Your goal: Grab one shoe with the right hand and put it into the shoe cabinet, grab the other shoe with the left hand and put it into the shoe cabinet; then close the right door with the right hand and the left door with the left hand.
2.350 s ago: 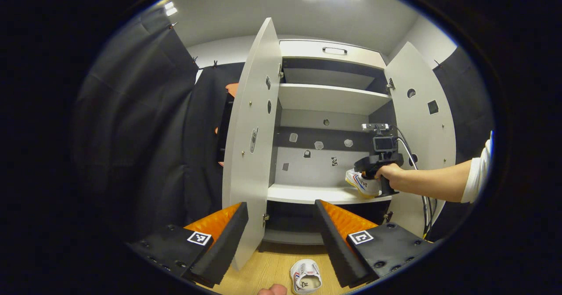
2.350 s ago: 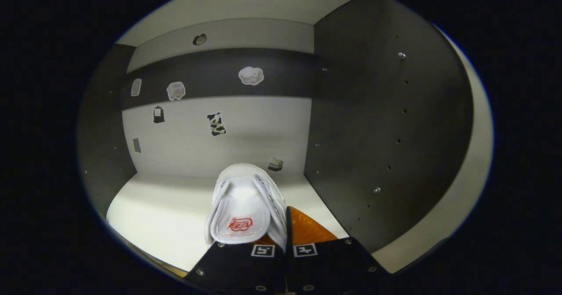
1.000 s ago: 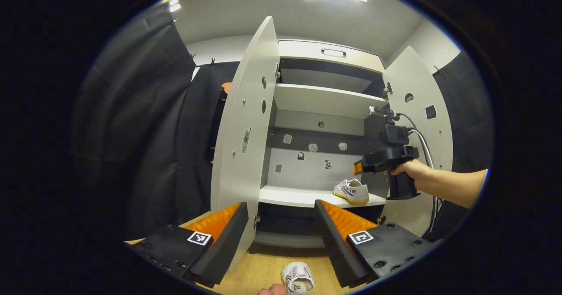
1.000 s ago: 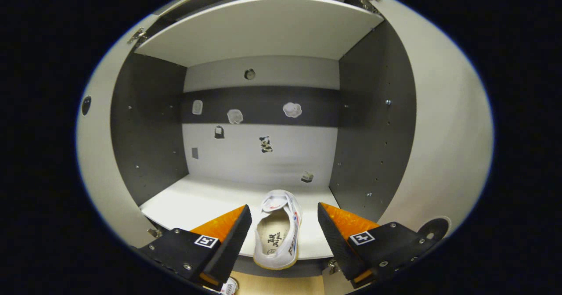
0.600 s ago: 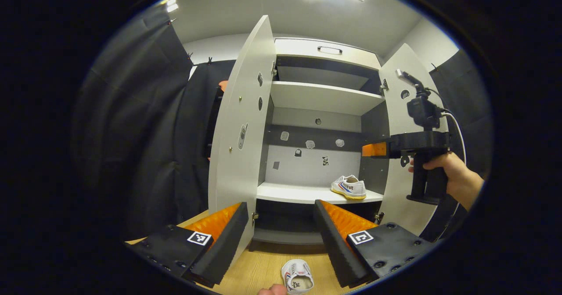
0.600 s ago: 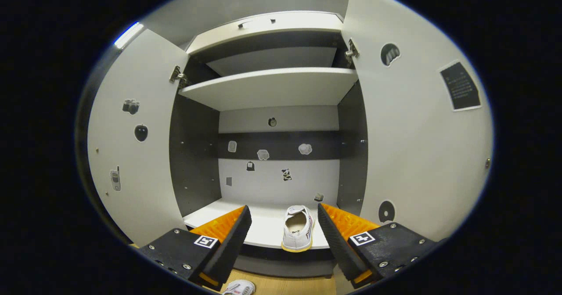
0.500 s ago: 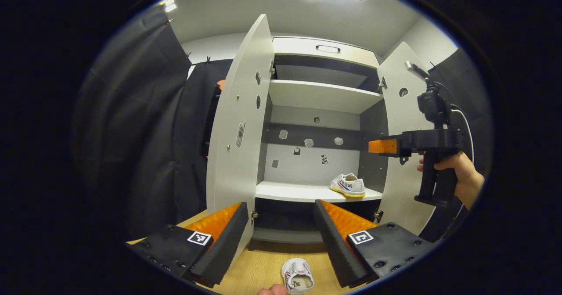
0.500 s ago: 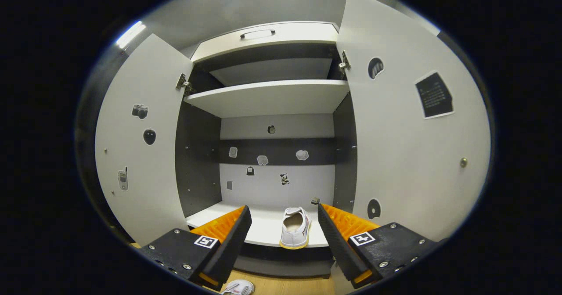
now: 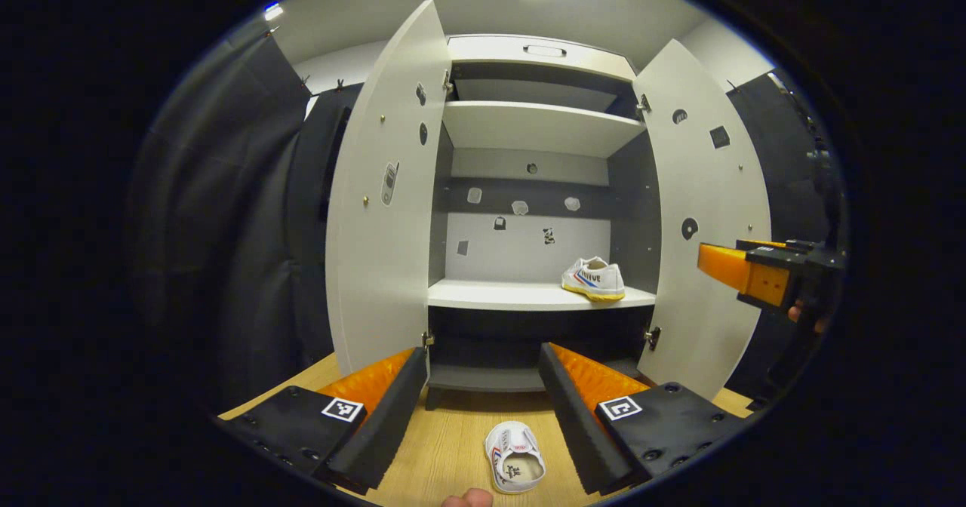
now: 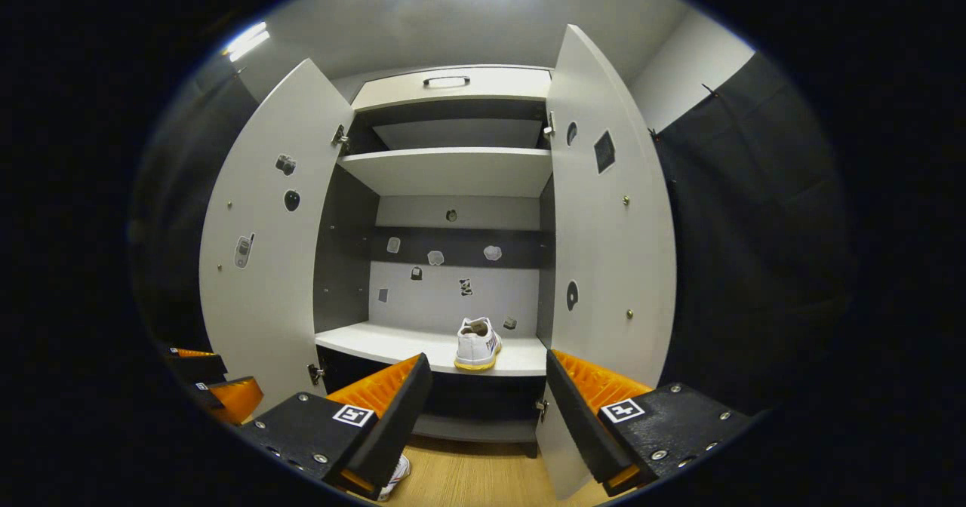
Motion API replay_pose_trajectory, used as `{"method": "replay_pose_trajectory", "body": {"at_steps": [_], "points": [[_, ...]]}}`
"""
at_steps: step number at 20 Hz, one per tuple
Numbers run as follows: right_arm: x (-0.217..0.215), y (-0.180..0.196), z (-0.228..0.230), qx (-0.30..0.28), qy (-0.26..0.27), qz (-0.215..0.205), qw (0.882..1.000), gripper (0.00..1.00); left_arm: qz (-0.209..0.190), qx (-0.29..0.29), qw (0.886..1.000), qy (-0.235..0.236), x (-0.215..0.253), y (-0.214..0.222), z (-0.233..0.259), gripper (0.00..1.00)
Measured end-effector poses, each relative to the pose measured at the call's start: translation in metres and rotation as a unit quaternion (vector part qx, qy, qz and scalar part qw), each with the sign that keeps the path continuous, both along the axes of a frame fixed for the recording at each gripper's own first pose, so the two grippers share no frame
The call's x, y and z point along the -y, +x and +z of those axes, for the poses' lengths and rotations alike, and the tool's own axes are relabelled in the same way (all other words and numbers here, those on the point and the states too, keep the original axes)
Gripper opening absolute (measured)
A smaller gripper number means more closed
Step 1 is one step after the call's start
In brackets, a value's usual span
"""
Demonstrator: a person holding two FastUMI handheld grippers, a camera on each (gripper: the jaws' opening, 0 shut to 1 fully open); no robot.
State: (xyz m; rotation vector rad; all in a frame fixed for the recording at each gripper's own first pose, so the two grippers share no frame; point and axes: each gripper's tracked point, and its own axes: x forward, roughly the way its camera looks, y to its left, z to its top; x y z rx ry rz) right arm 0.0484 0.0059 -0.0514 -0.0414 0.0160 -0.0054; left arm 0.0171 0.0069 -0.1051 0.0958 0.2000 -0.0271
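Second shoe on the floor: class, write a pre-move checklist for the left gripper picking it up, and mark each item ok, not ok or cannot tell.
1. First shoe rests on the shelf: ok.
2. Left gripper open, nothing held: ok.
3. Second shoe lies on the floor between the left fingers' line: ok.
4. Shelf room left of the first shoe: ok.
5. Both doors, left door and right door, open: ok.
6. Right gripper open, clear of the cabinet: ok.
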Motion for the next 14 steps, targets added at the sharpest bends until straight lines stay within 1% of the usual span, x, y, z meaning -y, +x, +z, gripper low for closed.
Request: {"method": "replay_pose_trajectory", "body": {"at_steps": [2,4,5,7,9,10,12,14], "points": [[0.018,-0.014,-0.013,-0.001,-0.002,-0.021,1.000,0.94,-0.010,-0.053,0.998,0.024,-0.002,-0.001,-0.053,0.97],[0.027,-0.027,-0.025,-0.011,-0.002,-0.028,1.000,0.94,-0.028,-0.128,0.990,0.049,-0.005,-0.009,-0.121,0.98],[0.032,-0.030,-0.030,-0.015,-0.002,-0.030,0.999,0.94,-0.034,-0.165,0.984,0.050,-0.006,-0.014,-0.155,0.98],[0.042,-0.037,-0.035,-0.021,-0.012,-0.038,0.999,0.94,-0.041,-0.227,0.972,0.032,-0.006,-0.022,-0.209,0.98],[0.051,-0.043,-0.033,-0.016,-0.024,-0.046,0.999,0.94,-0.039,-0.268,0.963,0.013,-0.003,-0.027,-0.246,0.98],[0.054,-0.047,-0.032,-0.014,-0.029,-0.047,0.998,0.94,-0.037,-0.278,0.960,0.001,-0.002,-0.024,-0.262,0.99],[0.062,-0.050,-0.032,-0.015,-0.039,-0.056,0.998,0.94,-0.022,-0.296,0.955,0.008,-0.012,-0.019,-0.284,0.98],[0.066,-0.052,-0.033,-0.018,-0.040,-0.057,0.997,0.94,-0.019,-0.305,0.952,0.005,-0.013,-0.009,-0.303,0.99]]}}
